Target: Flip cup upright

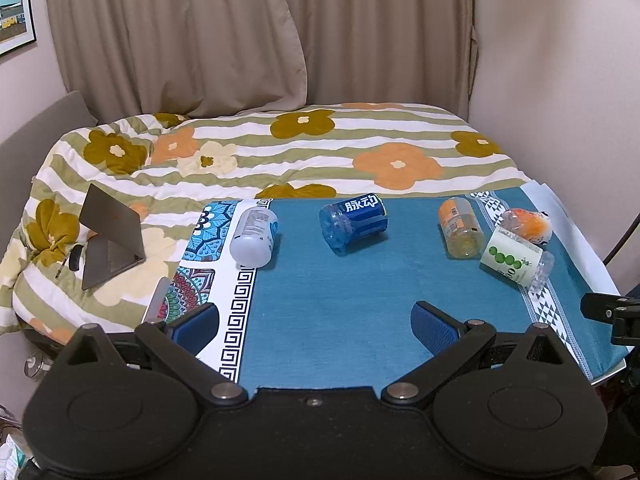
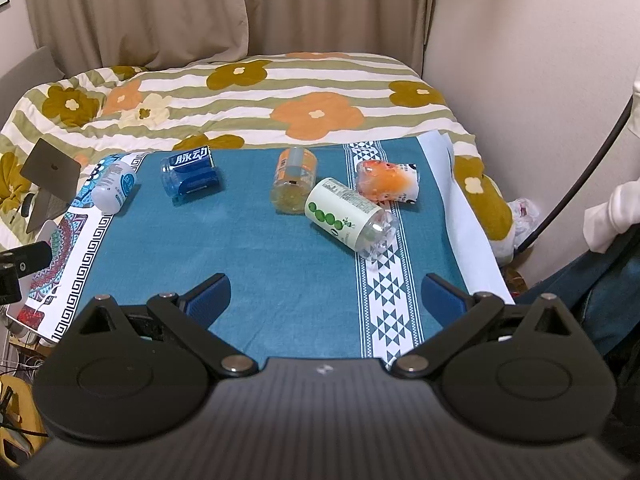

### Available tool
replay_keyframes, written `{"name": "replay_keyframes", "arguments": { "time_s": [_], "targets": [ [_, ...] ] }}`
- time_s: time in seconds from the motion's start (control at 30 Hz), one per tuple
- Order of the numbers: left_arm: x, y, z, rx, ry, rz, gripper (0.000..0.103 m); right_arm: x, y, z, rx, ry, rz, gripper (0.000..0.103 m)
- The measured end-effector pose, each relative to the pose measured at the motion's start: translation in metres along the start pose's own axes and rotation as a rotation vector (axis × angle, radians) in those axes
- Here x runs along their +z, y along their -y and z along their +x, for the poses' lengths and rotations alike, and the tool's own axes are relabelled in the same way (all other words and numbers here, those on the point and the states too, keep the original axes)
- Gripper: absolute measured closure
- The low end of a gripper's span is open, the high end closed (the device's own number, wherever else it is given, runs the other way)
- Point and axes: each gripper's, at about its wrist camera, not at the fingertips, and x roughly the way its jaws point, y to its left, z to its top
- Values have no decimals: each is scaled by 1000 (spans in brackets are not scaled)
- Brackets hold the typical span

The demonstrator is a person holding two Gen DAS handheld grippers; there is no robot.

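Your left tongs (image 1: 314,326) and right tongs (image 2: 326,292) hang released, holding nothing. Five cups lie toppled on the blue cloth (image 1: 328,292), well ahead: white (image 1: 255,236), blue (image 1: 354,223), amber (image 1: 460,227), green-dotted (image 2: 350,218), orange (image 2: 389,182). Contents cannot be told.

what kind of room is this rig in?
Most likely a bedroom at home. A bed with a floral striped quilt sits behind the cloth-covered table, beige curtains hang at the back, and a laptop rests on the quilt.
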Motion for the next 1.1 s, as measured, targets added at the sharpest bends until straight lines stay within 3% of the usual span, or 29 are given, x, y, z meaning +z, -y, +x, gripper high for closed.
{"name": "replay_keyframes", "arguments": {
  "time_s": [1.1],
  "targets": [
    [1,12,5,-8,-13,0,0,1,2,1,3,-2,1,0]
  ]
}}
